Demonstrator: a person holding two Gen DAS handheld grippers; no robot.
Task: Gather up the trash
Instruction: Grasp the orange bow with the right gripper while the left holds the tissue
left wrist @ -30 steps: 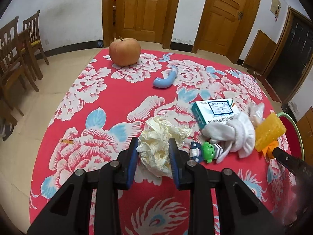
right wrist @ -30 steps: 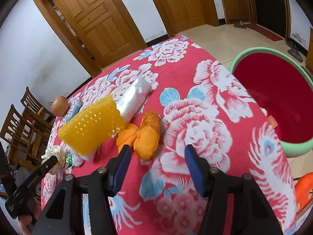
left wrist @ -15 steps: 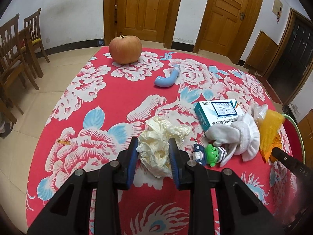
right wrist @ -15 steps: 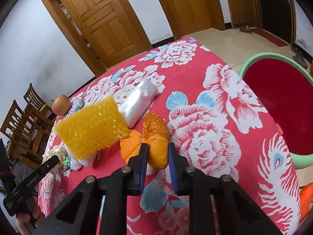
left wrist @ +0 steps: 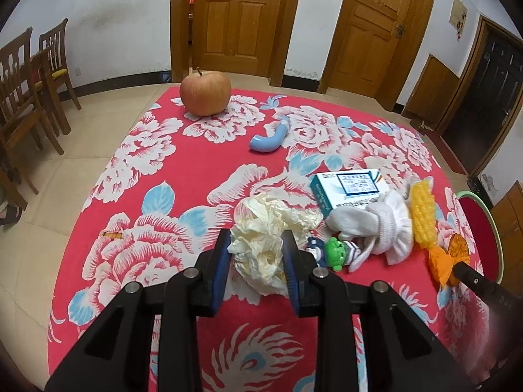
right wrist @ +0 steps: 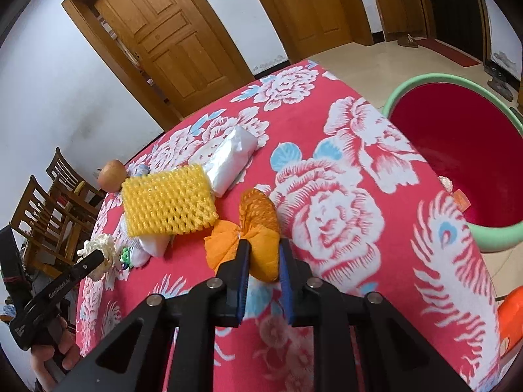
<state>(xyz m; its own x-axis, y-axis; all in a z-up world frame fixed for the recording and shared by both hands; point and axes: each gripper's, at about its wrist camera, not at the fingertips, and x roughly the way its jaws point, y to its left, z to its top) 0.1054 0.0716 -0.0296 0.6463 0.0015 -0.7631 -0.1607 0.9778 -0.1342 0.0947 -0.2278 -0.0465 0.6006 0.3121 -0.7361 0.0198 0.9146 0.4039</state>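
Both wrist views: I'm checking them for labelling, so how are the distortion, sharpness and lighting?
Left wrist view: strong fisheye bend, door frames bow, corners go black; crumpled paper between the jaws is sharp, light even and soft. Right wrist view: same barrel bend with a tilted horizon, basin rim stretched at the edge; orange peel crisp, only faint shadows, no glare.

One apple (left wrist: 205, 93), one box (left wrist: 348, 189), two doors (both closed) (left wrist: 240, 19), two chairs (left wrist: 29, 78), one red basin (right wrist: 464, 160).
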